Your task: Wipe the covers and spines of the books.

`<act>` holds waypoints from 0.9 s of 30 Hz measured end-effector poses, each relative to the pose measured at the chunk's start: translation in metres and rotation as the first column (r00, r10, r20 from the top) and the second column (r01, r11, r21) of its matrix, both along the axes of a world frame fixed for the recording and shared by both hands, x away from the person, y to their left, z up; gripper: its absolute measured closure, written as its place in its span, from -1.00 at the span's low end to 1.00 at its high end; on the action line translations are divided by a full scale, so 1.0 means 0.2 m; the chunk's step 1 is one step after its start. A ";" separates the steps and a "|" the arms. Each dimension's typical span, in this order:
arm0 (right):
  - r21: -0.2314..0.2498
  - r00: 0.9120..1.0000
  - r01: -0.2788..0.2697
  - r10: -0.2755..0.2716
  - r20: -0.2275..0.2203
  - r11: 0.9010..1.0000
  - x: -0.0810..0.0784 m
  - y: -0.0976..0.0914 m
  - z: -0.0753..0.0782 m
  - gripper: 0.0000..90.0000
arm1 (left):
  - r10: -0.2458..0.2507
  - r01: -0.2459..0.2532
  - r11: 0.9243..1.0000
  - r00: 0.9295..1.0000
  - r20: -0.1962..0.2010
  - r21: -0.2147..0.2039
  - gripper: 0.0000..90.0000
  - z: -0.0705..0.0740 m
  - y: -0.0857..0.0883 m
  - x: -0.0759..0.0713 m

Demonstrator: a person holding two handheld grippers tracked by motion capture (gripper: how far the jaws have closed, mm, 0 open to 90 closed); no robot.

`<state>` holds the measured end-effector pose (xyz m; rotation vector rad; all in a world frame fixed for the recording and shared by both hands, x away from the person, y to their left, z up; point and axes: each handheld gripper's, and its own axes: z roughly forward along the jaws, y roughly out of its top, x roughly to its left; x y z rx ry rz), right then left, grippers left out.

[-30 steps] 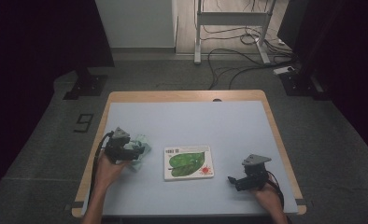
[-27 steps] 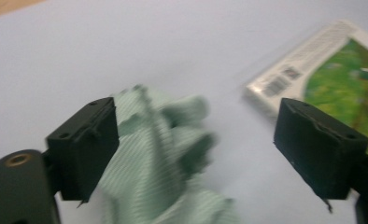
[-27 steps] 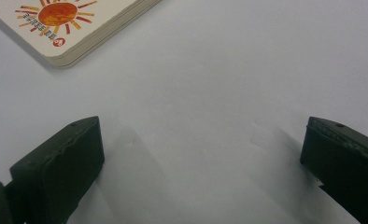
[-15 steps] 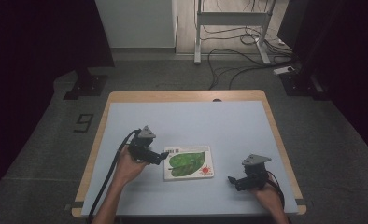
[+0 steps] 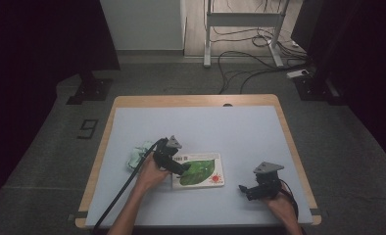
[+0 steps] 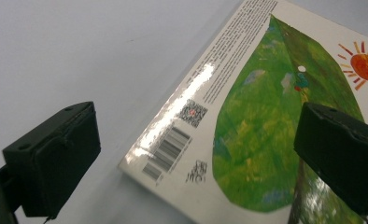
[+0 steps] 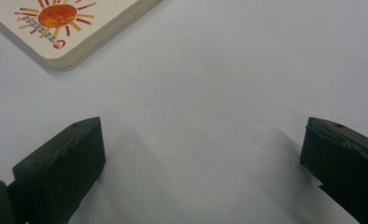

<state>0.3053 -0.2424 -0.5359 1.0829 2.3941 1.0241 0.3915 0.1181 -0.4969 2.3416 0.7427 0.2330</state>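
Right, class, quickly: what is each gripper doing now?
Left gripper: open, jaws just opened, over the book, gripping nothing.
Right gripper: open, empty.

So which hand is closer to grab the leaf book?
Left. The left hand-held gripper hangs open right over the book, at its barcode edge. The right hand-held gripper sits apart, on the table.
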 end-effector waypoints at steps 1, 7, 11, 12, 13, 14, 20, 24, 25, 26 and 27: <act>0.009 1.000 0.000 0.000 -0.001 1.000 0.00 0.01 0.00 -1.00 | -0.003 0.003 1.000 1.000 0.000 0.003 -0.99 -0.01 -0.01 0.01; 0.034 0.999 -0.039 0.039 0.007 0.999 -0.01 0.08 0.02 -1.00 | -0.026 0.026 1.000 1.000 -0.017 0.009 -0.99 -0.06 -0.04 0.03; 0.057 0.998 -0.065 0.065 0.007 0.996 -0.01 0.15 0.01 -1.00 | -0.025 0.026 1.000 0.999 -0.048 0.004 -0.98 -0.08 -0.04 0.04; 0.059 0.997 -0.075 0.074 0.007 0.995 -0.01 0.16 0.01 -1.00 | -0.027 0.027 1.000 0.998 -0.058 0.000 -0.98 -0.08 -0.04 0.04; 0.060 0.997 -0.081 0.080 0.006 0.995 0.00 0.17 0.01 -1.00 | -0.037 0.037 0.999 0.997 -0.074 -0.008 -0.96 -0.09 -0.04 0.04; 0.057 0.996 -0.088 0.088 0.009 0.994 0.00 0.19 0.01 -1.00 | -0.042 0.041 0.999 0.996 -0.081 -0.011 -0.96 -0.09 -0.05 0.04; 0.017 0.991 -0.130 0.130 0.013 0.991 0.01 0.29 0.01 -0.95 | -0.033 0.033 0.999 0.997 -0.074 -0.006 -1.00 -0.09 -0.06 0.02; 0.005 0.989 -0.144 0.144 0.016 0.990 0.03 0.31 0.01 -0.85 | -0.032 0.033 0.999 0.997 -0.076 0.007 -1.00 -0.09 -0.07 -0.01; 0.005 0.989 -0.144 0.144 0.017 0.990 0.04 0.31 0.01 -0.83 | -0.033 0.034 0.999 0.996 -0.078 0.009 -1.00 -0.09 -0.07 -0.02; 0.009 0.990 -0.143 0.143 0.017 0.990 0.04 0.31 0.01 -0.80 | -0.033 0.034 0.999 0.997 -0.076 0.010 -1.00 -0.09 -0.07 -0.03; 0.009 0.990 -0.140 0.140 0.019 0.990 0.05 0.31 0.01 -0.80 | -0.030 0.031 0.999 0.997 -0.076 0.011 -1.00 -0.08 -0.07 -0.04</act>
